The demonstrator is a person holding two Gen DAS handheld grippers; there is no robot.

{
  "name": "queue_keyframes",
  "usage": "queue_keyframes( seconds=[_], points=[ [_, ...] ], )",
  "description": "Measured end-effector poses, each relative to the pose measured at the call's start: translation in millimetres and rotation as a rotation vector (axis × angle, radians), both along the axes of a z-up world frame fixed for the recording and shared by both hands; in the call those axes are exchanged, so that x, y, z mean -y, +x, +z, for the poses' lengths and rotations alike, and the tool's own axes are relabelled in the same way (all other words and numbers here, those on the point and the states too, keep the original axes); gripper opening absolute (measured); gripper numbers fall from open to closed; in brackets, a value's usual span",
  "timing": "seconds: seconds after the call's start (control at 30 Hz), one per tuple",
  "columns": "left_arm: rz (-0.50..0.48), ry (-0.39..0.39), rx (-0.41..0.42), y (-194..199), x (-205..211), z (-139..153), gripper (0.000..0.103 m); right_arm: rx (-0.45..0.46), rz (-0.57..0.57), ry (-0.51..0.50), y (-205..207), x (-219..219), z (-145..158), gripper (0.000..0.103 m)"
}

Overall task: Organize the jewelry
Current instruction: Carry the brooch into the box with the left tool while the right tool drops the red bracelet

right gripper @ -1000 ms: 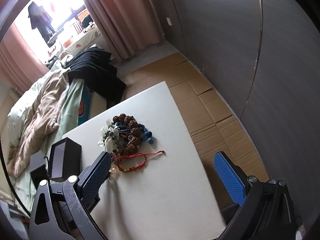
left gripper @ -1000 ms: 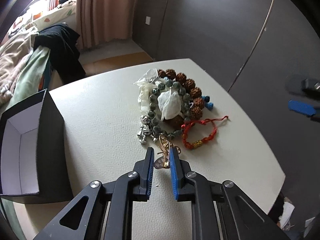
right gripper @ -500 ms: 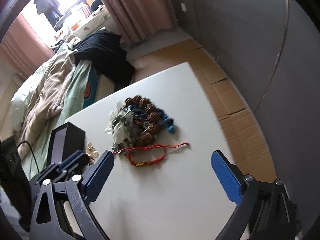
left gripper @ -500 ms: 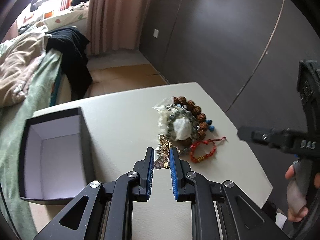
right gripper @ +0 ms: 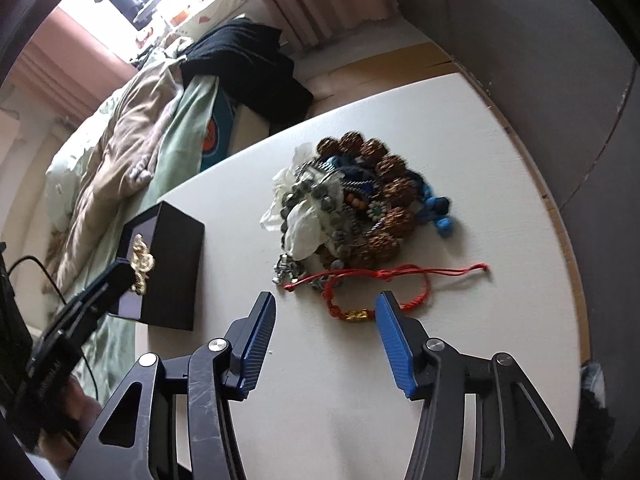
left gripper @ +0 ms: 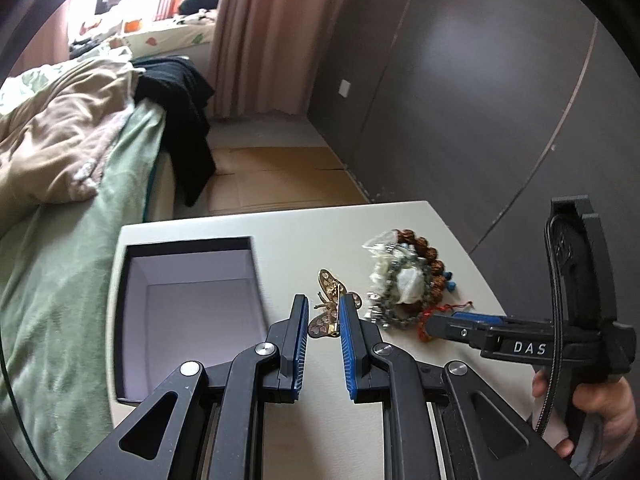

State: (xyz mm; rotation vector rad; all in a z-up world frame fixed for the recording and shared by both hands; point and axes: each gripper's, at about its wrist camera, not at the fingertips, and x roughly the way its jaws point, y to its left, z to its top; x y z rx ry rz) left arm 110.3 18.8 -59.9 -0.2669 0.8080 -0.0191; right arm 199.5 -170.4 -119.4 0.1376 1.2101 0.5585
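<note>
My left gripper (left gripper: 324,312) is shut on a gold butterfly brooch (left gripper: 329,307) and holds it in the air, just right of the open black box (left gripper: 188,304) with a pale lining. In the right wrist view the brooch (right gripper: 141,264) hangs over the box (right gripper: 176,264). My right gripper (right gripper: 326,312) is open and empty, low over the red cord bracelet with a gold charm (right gripper: 360,300). Behind it lies a pile (right gripper: 344,208) of brown bead, green bead and blue bead jewelry with white tissue, which also shows in the left wrist view (left gripper: 408,280).
The white table (right gripper: 460,128) ends at a curved right edge over a cardboard-covered floor. A bed with green and beige bedding (left gripper: 68,168) and black clothes (left gripper: 180,96) lies left of the table. A dark wall (left gripper: 480,80) stands behind.
My left gripper has lifted the brooch off the pile and carried it left toward the box. My right gripper has come down close to the red bracelet.
</note>
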Motion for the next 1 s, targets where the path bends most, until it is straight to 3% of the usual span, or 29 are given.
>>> queue_keyframes(
  seconds=[0.23,0.3,0.33,0.73,0.9,0.97,1.0],
  points=[
    [0.042,-0.021,0.012,-5.3,-20.9,4.9,0.016,0.021,0.025,-0.083,3.5,-17.2,-8.6,0.043],
    [0.05,-0.022,0.017,-6.7,-24.7,6.3,0.016,0.016,0.043,-0.109,3.9,-23.1,-13.7,0.016],
    [0.054,-0.021,0.019,-7.8,-26.9,7.2,0.016,0.005,0.047,-0.114,4.4,-22.5,-16.6,0.01],
    [0.159,0.003,0.016,-14.0,-58.7,8.9,0.016,0.031,0.068,0.075,-8.8,-13.7,19.7,0.009],
    [0.188,-0.002,-0.026,-8.0,-64.2,5.5,0.018,0.062,0.071,0.14,-14.0,-17.7,34.6,0.009],
    [0.198,-0.023,-0.024,-7.8,-68.0,5.5,0.026,0.083,0.073,0.176,-16.5,-18.9,42.5,0.009],
    [0.205,-0.031,-0.022,-8.6,-69.6,6.0,0.045,0.09,0.074,0.193,-17.1,-20.0,45.6,0.009]
  ],
)
